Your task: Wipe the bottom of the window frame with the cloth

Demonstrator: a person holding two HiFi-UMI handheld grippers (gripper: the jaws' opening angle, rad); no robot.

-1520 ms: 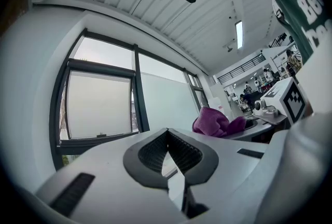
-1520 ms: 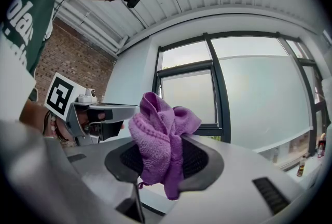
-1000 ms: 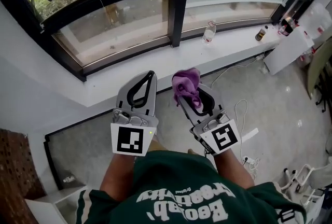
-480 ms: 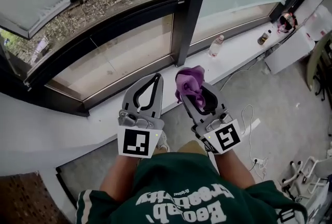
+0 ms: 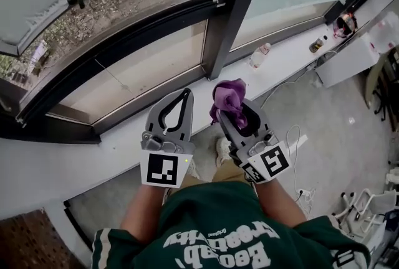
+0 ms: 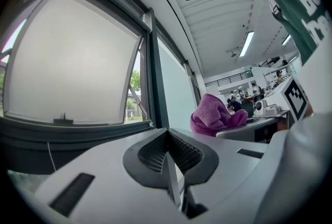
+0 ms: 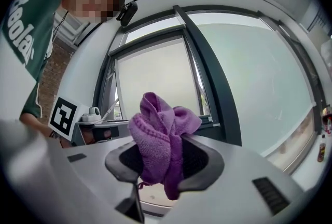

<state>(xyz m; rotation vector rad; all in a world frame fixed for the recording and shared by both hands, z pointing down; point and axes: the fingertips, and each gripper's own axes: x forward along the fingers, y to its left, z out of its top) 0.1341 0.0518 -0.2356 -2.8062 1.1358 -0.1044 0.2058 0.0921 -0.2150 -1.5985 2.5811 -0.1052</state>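
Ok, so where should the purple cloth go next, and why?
Probably forward and down onto the window frame's bottom rail: the right gripper is shut on the cloth but holds it in the air, short of the rail.

Bunched purple cloth, apart from dark window frame.

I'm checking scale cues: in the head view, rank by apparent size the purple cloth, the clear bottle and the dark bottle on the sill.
1. purple cloth (nearest the camera)
2. clear bottle
3. dark bottle
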